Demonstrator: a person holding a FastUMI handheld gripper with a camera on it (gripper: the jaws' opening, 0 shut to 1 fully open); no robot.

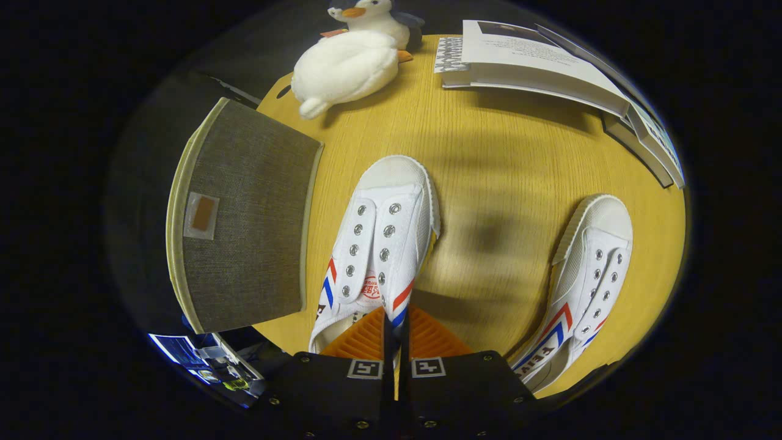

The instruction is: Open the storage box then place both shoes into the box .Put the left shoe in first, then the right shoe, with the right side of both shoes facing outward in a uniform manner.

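Gripper view: the gripper (pixel 396 318) is sitting low over the table (pixel 519 159), its two fingers nearly together and pinching the side wall of the near shoe (pixel 382 244) by its opening; both fingers are pressing on that wall, so the claw is clenched on the shoe. This white canvas sneaker with red and blue stripes and no laces is pointing toe-first away from the fingers and looking slightly tilted; whether it is lifted off the wood I cannot tell. The second shoe (pixel 580 287), same make, is lying flat on the table to the right of the fingers, well apart from the first, toe also pointing away. The storage box (pixel 244 214), grey fabric with a pale rim and a small tab on its lid, is standing just left of the gripped shoe, lid closed. Beyond the shoes a white plush duck (pixel 345 67) is resting near the far table edge, and a stack of books (pixel 550 67) is lying to its right.
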